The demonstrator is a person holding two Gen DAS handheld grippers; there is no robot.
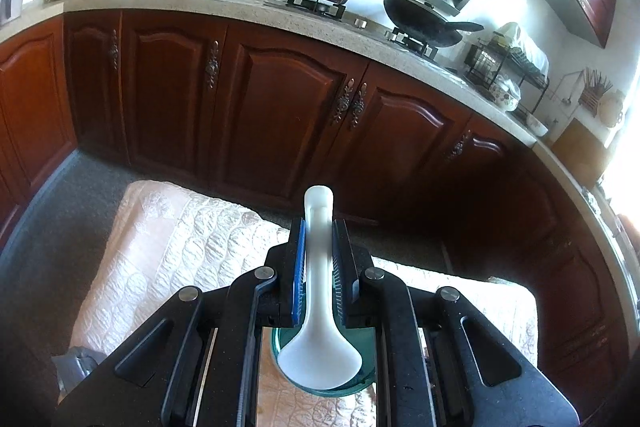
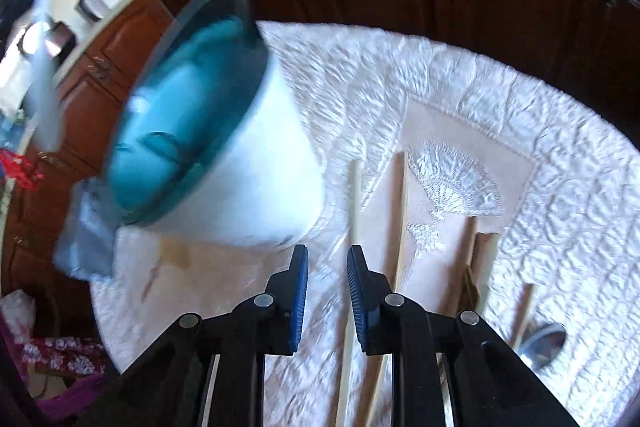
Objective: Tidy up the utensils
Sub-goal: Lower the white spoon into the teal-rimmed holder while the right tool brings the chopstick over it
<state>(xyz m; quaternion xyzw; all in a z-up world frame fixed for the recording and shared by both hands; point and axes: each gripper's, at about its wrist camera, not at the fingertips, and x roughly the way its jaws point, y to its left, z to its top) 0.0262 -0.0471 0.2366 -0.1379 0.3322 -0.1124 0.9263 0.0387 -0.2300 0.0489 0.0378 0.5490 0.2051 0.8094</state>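
Two tongs are at work over a bench covered by a white quilted cloth (image 2: 460, 75). The left tongs (image 1: 319, 227) are pinching a white ceramic spoon (image 1: 318, 307) by its handle, the blue pads pressed against both sides of it. The handle's end sticks out forward past the fingertips, and the bowl of the spoon lies back toward the camera, directly above the teal rim of a cup (image 1: 320, 387) that shows below it; whether the spoon touches the cup cannot be told. In the right wrist view the same cup (image 2: 224, 131), white outside and teal inside, is blurred and appears tilted, with its opening turned to the left, its base at the cloth just ahead of the right tongs (image 2: 327, 255). The right tongs are spread with a clear gap between the blue pads and nothing between them. Several wooden chopsticks (image 2: 400, 219) lie on the cloth to the right of the cup, running roughly along the tongs' direction, some passing beneath them. A metal spoon (image 2: 546, 343) rests on the cloth at lower right, near the chopsticks. Dark wooden cabinets (image 1: 280, 115) stand behind the bench.
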